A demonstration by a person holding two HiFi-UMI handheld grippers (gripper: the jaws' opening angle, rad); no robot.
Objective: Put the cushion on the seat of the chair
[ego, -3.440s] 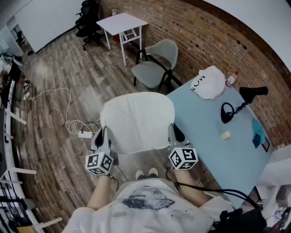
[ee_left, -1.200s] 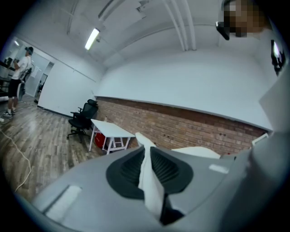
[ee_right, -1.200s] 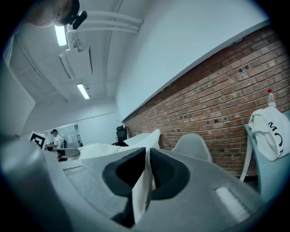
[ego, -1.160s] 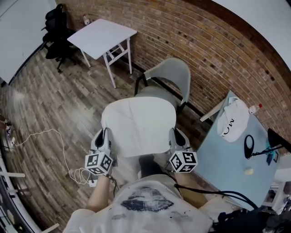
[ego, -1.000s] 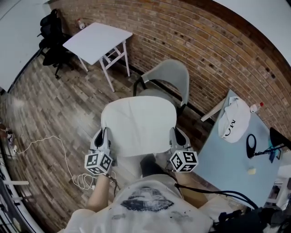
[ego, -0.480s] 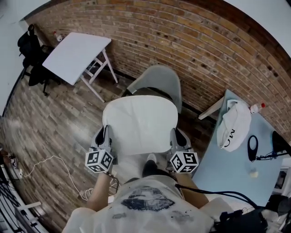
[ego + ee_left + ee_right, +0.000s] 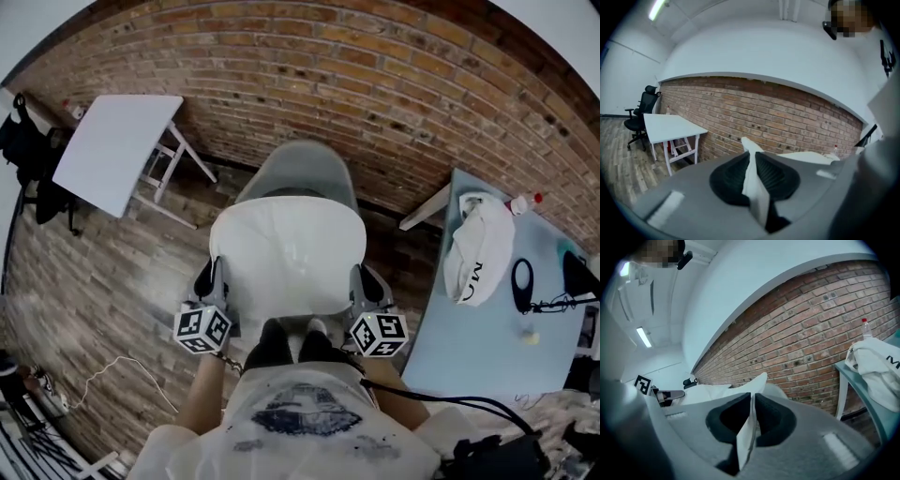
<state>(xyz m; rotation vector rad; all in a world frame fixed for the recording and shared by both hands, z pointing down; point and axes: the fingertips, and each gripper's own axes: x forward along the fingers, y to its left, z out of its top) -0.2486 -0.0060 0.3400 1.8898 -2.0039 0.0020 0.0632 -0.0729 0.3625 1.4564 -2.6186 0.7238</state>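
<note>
I carry a white square cushion (image 7: 286,258) flat in front of me, held at its two near corners. My left gripper (image 7: 211,281) is shut on the cushion's left edge (image 7: 752,183); the white fabric runs between its black pads. My right gripper (image 7: 364,286) is shut on the right edge (image 7: 749,427) in the same way. The grey chair (image 7: 300,169) stands just beyond the cushion against the brick wall; only its curved backrest and a dark strip of seat show, the remainder being hidden under the cushion.
A white folding table (image 7: 117,150) stands to the left of the chair. To the right is a light blue table (image 7: 469,328) with a white cap (image 7: 478,248), a bottle (image 7: 521,202) and black items. A white cable (image 7: 103,384) lies on the wooden floor.
The view has swung round so the chair and brick wall now sit straight ahead and closer. The cushion stays held between both grippers in the same grip.
</note>
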